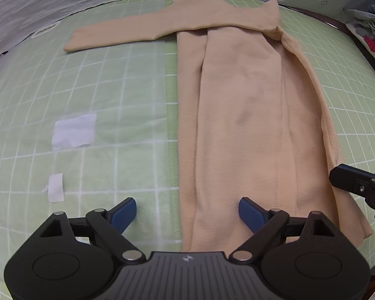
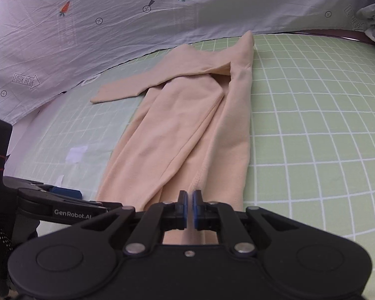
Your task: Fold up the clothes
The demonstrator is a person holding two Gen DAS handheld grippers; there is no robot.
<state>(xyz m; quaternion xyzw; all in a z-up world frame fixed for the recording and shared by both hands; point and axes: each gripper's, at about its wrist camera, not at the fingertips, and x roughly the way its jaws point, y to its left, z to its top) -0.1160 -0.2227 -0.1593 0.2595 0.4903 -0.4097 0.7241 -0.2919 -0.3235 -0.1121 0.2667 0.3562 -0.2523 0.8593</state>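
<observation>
Left wrist view showed the left hand-held gripper (image 1: 187,212) spread wide open just above the near hem of a peach-beige long-sleeved knit top (image 1: 250,112), one blue pad over the cloth and the other over bare sheet, gripping nothing. The garment lay lengthwise ahead of it on a bed covered by a pale green sheet with a white grid (image 1: 100,87), its body narrowed by side folds, and one sleeve stretched across the far end toward the left. The right hand-held gripper (image 2: 190,207) sat at the hem's other side with its blue pads nearly together; whether a fold of cloth was pinched between them could not be told. Both seemed placed at the near corners so the hem could be lifted evenly and carried away toward the collar. Two white tape patches (image 1: 73,131) lay left of the garment.
</observation>
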